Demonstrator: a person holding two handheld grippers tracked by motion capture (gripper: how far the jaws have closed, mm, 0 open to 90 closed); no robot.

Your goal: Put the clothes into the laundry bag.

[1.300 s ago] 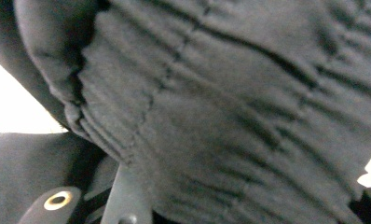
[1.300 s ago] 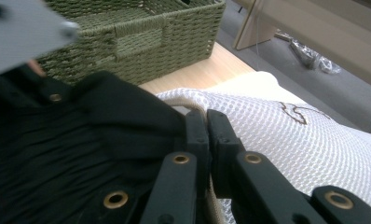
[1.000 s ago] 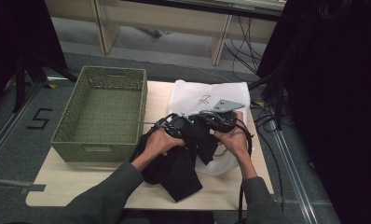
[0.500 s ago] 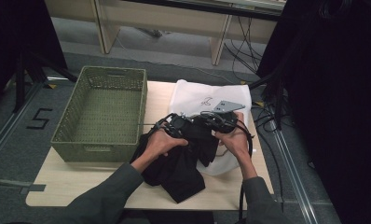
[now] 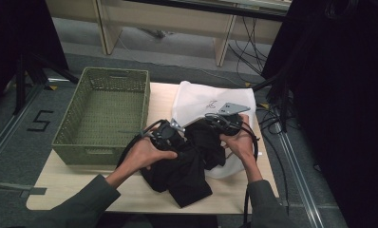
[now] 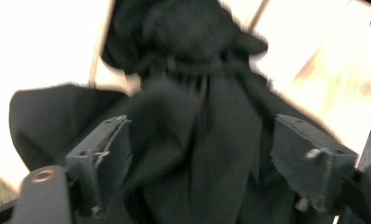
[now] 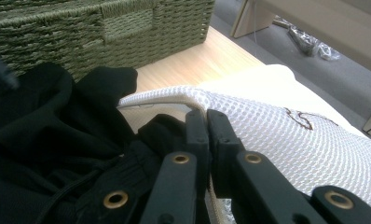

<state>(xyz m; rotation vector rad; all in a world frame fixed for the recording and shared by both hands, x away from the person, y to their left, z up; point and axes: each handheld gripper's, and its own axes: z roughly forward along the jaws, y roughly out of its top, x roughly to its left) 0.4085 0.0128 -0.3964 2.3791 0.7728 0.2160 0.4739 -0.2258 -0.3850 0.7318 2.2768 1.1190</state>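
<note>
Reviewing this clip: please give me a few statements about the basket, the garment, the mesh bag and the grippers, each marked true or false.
1. The green basket holds the black garment. False: it is empty; the garment lies on the table.
2. The right hand-held gripper is shut on the white mesh bag. True.
3. The left hand-held gripper is clamped shut. False: its jaws have just been opening, with black cloth between them.
4. The bag lies right of the basket. True.

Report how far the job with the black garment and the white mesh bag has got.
Done: the right hand-held gripper has clamped the white mesh bag at its edge. In hand: the left hand-held gripper, jaws just opened, straddles the black garment. Left: most of the garment lies outside the bag.
</note>
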